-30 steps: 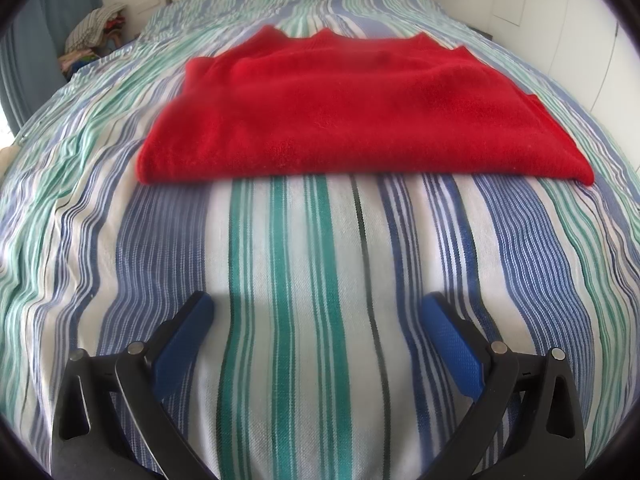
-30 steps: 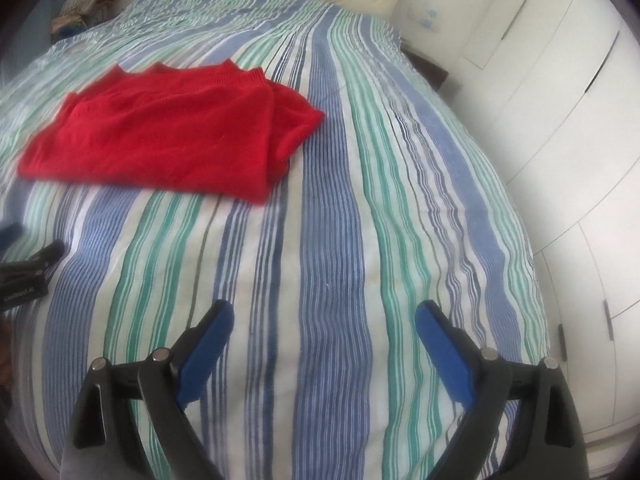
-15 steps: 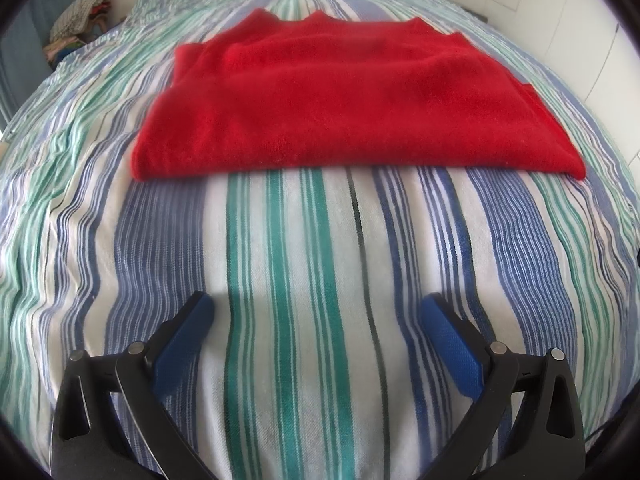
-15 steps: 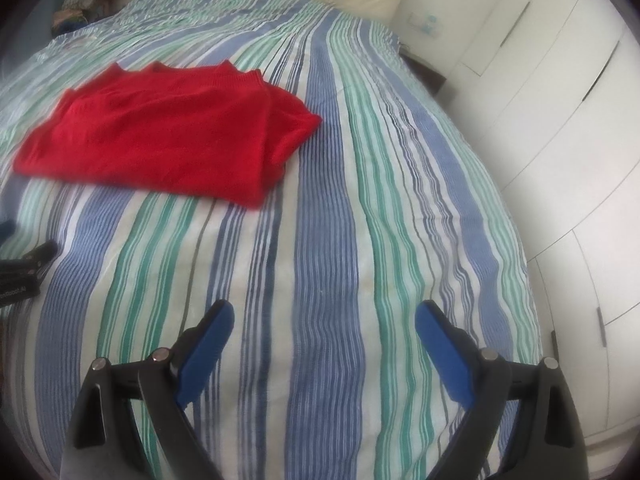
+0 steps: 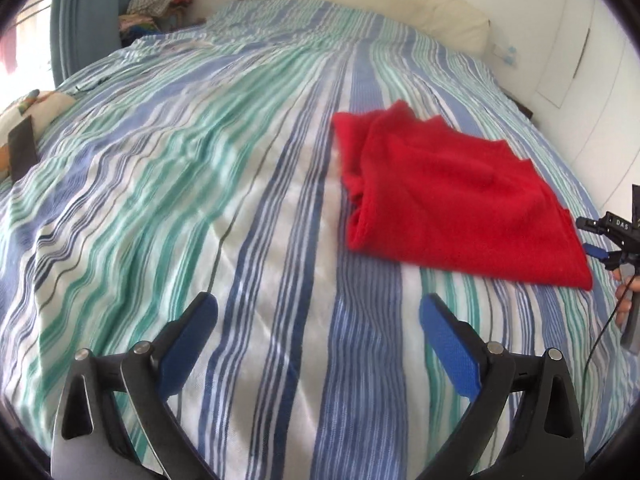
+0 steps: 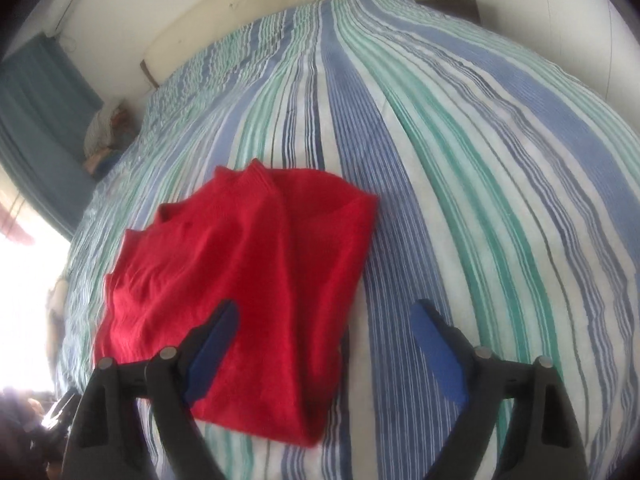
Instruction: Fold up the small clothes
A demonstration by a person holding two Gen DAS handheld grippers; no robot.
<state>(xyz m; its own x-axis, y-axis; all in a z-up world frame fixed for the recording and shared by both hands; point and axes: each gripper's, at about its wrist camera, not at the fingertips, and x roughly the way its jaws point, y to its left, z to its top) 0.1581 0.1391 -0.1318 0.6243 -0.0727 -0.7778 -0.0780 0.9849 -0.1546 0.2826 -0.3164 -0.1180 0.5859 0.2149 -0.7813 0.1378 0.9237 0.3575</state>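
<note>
A folded red knitted garment (image 5: 452, 196) lies flat on the striped bedcover (image 5: 224, 184). In the left wrist view it sits to the right of and beyond my left gripper (image 5: 318, 302), which is open over bare cover with nothing between its blue pads. My right gripper (image 5: 612, 240) shows at the right edge, just past the garment's near right corner. In the right wrist view the red garment (image 6: 248, 280) fills the lower left. My right gripper (image 6: 325, 308) hovers over its near right edge. The jaws are closing, the cloth shows between them, and the pads do not press on it.
A cream headboard cushion (image 5: 372, 4) runs along the far end of the bed. A pile of clothes (image 5: 160, 4) sits at the far left beside a blue curtain (image 5: 84, 12). White cupboard doors (image 5: 592, 52) line the right side. A dark flat object (image 5: 22, 150) lies at the left edge.
My left gripper swung left, so the garment now sits to its right. My right gripper moved left and rolled, ending over the garment's near right edge, with its jaws slightly narrower.
</note>
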